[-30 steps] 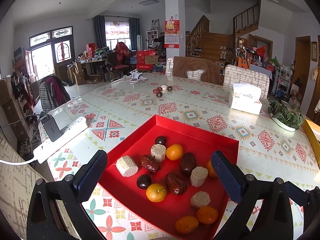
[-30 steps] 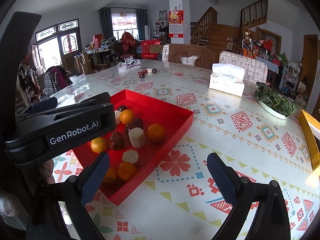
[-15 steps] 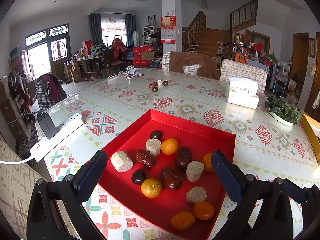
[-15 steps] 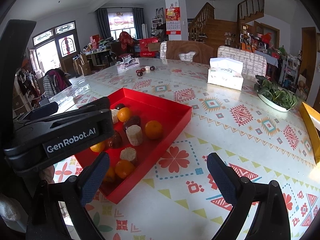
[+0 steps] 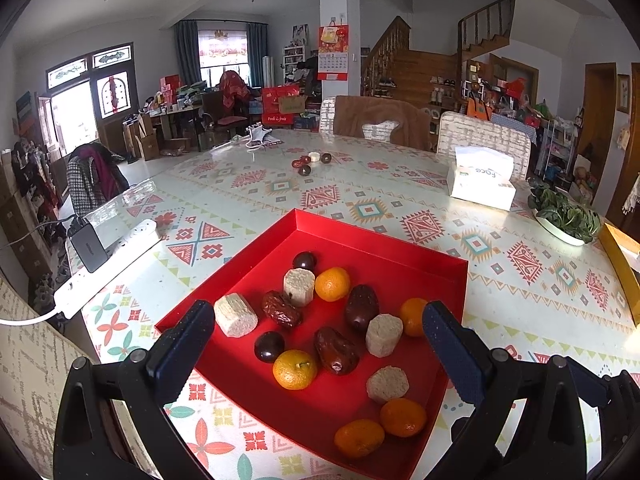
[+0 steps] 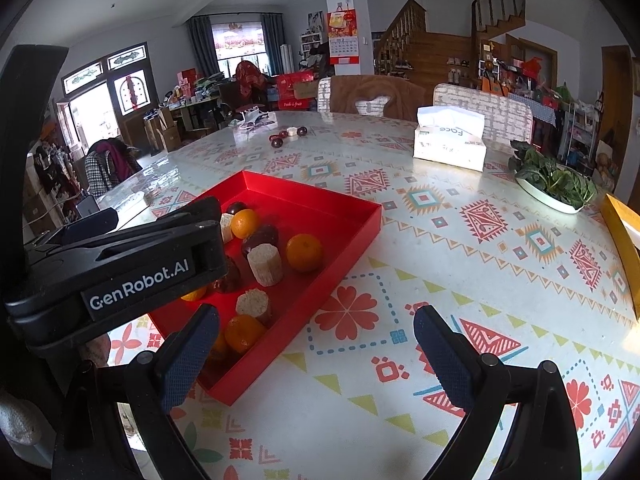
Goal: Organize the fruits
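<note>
A red tray (image 5: 384, 240) on the patterned table holds several mandarins (image 5: 295, 369), brown dates (image 5: 336, 350), dark round fruits (image 5: 269, 346) and pale cut cylinders (image 5: 235, 315). My left gripper (image 5: 318, 344) is open and empty, hovering over the tray's near edge. My right gripper (image 6: 316, 354) is open and empty above the bare table just right of the tray (image 6: 352, 236). The left gripper's body (image 6: 120, 268) hides part of the tray in the right wrist view.
A few small fruits (image 5: 310, 162) lie at the table's far side. A tissue box (image 5: 482, 182) and a dish of greens (image 5: 564, 218) stand at the right. A white power strip (image 5: 108, 264) lies at the left edge. A yellow box edge (image 6: 624, 248) is far right.
Both grippers have drifted slightly, so the tray sits a little farther up in the left view. Nothing was grasped or released.
</note>
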`<act>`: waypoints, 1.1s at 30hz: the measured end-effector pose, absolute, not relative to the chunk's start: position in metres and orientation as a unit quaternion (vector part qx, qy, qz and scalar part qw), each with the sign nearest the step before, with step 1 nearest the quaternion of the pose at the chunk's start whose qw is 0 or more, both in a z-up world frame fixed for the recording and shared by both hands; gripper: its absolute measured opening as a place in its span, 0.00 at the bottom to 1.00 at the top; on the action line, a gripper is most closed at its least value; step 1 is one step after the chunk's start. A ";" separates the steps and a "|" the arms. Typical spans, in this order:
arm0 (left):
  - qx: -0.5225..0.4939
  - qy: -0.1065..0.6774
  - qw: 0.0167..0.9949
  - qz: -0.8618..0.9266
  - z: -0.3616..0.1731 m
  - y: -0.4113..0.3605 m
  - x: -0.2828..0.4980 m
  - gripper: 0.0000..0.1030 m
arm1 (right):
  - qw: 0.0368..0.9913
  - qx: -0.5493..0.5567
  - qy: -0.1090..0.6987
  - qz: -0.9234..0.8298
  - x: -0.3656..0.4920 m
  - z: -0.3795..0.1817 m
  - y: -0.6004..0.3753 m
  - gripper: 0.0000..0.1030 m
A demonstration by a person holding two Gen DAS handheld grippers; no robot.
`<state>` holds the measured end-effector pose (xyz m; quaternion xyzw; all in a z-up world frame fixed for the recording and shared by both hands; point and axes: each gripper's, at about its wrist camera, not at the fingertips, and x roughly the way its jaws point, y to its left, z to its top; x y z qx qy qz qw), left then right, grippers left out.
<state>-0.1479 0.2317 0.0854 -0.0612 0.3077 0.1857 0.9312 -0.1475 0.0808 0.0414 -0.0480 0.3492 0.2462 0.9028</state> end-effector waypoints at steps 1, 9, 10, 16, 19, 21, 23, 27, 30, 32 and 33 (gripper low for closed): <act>-0.062 0.309 0.931 0.185 0.085 0.232 -0.148 1.00 | 0.903 -0.048 0.350 0.246 -0.148 0.042 0.081 0.97; -0.069 0.316 0.928 0.186 0.080 0.236 -0.145 1.00 | 0.901 -0.049 0.353 0.247 -0.147 0.040 0.083 0.97; -0.069 0.317 0.928 0.186 0.080 0.237 -0.145 1.00 | 0.901 -0.049 0.353 0.247 -0.147 0.040 0.083 0.97; -0.068 0.316 0.928 0.186 0.080 0.237 -0.145 1.00 | 0.901 -0.049 0.353 0.247 -0.147 0.040 0.083 0.97; -0.069 0.317 0.928 0.186 0.080 0.237 -0.145 1.00 | 0.901 -0.049 0.353 0.247 -0.147 0.040 0.083 0.97; -0.070 0.317 0.928 0.186 0.080 0.237 -0.145 1.00 | 0.901 -0.049 0.353 0.247 -0.147 0.040 0.083 0.97; -0.069 0.316 0.928 0.186 0.080 0.237 -0.145 1.00 | 0.901 -0.050 0.353 0.248 -0.147 0.040 0.084 0.97; -0.073 0.316 0.929 0.180 0.081 0.237 -0.145 1.00 | 0.900 -0.053 0.353 0.251 -0.148 0.037 0.086 0.97; -0.076 0.314 0.931 0.170 0.080 0.235 -0.145 1.00 | 0.899 -0.055 0.353 0.255 -0.150 0.036 0.087 0.97; -0.074 0.316 0.931 0.165 0.081 0.233 -0.146 1.00 | 0.898 -0.054 0.354 0.257 -0.151 0.036 0.087 0.97; -0.073 0.316 0.931 0.164 0.082 0.232 -0.147 1.00 | 0.898 -0.051 0.352 0.258 -0.151 0.037 0.086 0.97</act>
